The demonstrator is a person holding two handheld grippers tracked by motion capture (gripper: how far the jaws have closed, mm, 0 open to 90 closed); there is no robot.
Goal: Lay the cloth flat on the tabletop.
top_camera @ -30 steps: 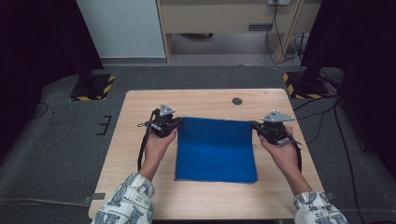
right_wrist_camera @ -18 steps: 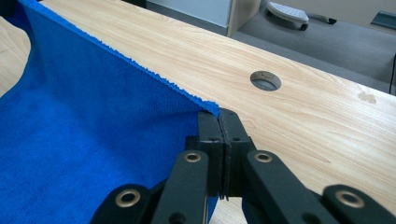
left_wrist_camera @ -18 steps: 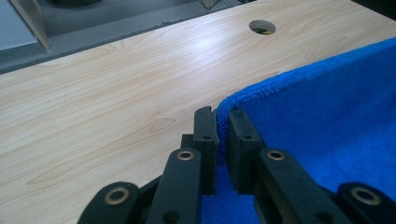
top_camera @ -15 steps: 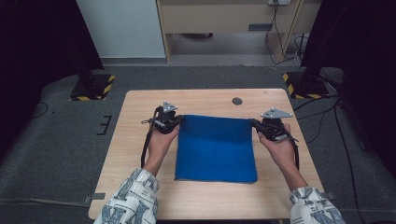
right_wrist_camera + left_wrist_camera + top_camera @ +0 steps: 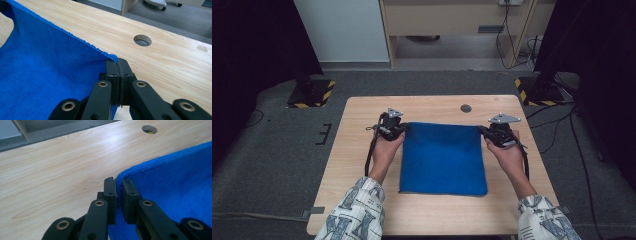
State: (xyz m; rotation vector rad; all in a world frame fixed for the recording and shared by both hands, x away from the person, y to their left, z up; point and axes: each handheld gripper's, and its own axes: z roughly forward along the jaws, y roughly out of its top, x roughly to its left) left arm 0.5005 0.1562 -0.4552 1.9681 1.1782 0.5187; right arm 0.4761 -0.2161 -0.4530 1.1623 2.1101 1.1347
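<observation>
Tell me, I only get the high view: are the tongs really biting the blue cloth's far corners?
Observer: The left tongs have the blue cloth corner between the jaws, a thin gap showing beside it.
Operator: And the other ones?
Observer: The right tongs are squeezed tight on their corner, jaws meeting.
Operator: Is the cloth flat there?
Observer: No, its far edge is lifted off the table near the right tongs.

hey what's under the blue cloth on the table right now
The blue cloth lies spread on the wooden table, both far corners pinched by the left gripper and right gripper. Whatever might lie beneath its middle is covered.
</observation>
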